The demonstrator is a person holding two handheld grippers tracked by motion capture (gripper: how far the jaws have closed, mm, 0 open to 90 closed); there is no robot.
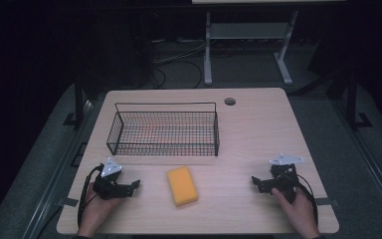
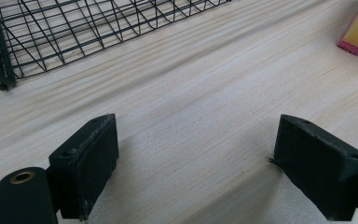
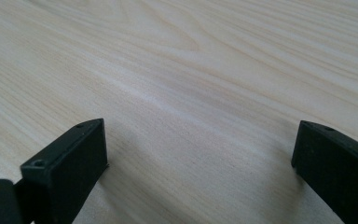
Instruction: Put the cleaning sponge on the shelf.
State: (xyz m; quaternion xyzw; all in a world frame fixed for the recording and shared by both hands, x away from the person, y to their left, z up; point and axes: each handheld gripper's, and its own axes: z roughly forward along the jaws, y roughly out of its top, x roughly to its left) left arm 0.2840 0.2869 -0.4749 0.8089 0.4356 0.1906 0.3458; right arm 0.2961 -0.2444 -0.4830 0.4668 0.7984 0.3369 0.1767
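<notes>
Resting low on the table [image 1: 238, 149], the left gripper [image 1: 133, 185] and right gripper [image 1: 256, 182] both gape wide, holding nothing, the sponge [image 1: 182, 185] between them.

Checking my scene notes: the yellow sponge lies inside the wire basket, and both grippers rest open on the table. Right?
Not quite. The high view shows the yellow sponge on the table, in front of the wire basket, not inside it. The left gripper and right gripper do rest open there.

No readable text or markings.
No words, labels, brands or numbers can be read on the table [image 1: 258, 129], the wire basket [image 1: 164, 130] or the yellow sponge [image 1: 182, 185].
</notes>
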